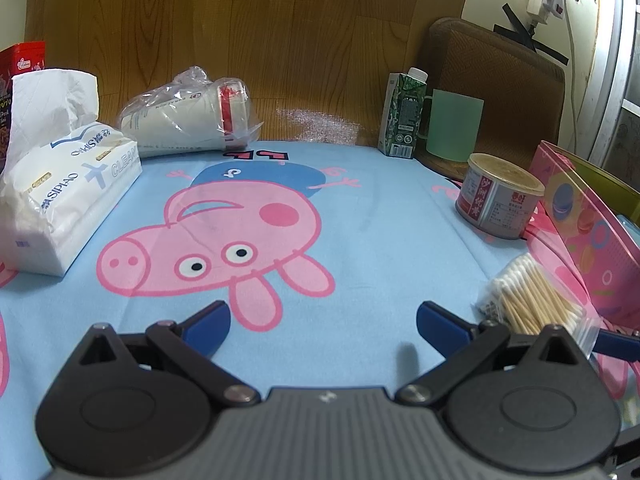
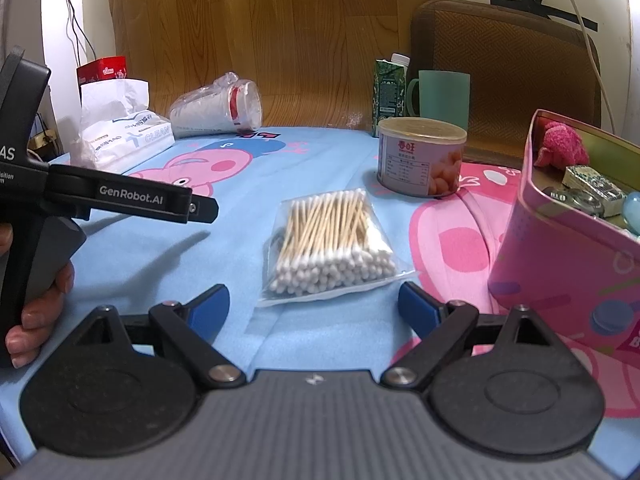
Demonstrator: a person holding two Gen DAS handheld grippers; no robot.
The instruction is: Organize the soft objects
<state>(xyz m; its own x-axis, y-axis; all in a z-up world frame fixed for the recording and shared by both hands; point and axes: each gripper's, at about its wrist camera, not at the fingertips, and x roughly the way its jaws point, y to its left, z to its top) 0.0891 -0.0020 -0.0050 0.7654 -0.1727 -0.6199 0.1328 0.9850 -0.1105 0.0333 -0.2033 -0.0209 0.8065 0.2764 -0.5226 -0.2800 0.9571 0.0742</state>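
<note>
A light-blue cartoon-pig printed cloth point(image 2: 240, 248) covers the table; wood-grain wall panel point(image 2: 280, 32) behind, brown woven cushion point(image 2: 508, 68) far right.

Right gripper point(image 2: 314, 304): jaws wide apart, nothing held. One clear bag of wooden cotton swabs point(image 2: 332, 240) lies flat just ahead, between its blue fingertips point(image 2: 210, 306). One tall pink printed tin box point(image 2: 560, 256) stands close on its right w/ a pink fuzzy soft toy point(image 2: 562, 148) plus small bits inside, prob. foil-wrapped.

Left gripper point(image 1: 323, 326): jaws also spread, empty, over bare cloth.

Further ahead: 1 round lidded food can point(image 2: 422, 156), 1 green carton point(image 2: 388, 92), 1 mint-green plastic mug point(image 2: 442, 94), 1 wrapped paper-cup stack point(image 2: 218, 110) on its side, 1 white tissue pack point(image 1: 64, 200), 1 red box point(image 2: 102, 68).
</note>
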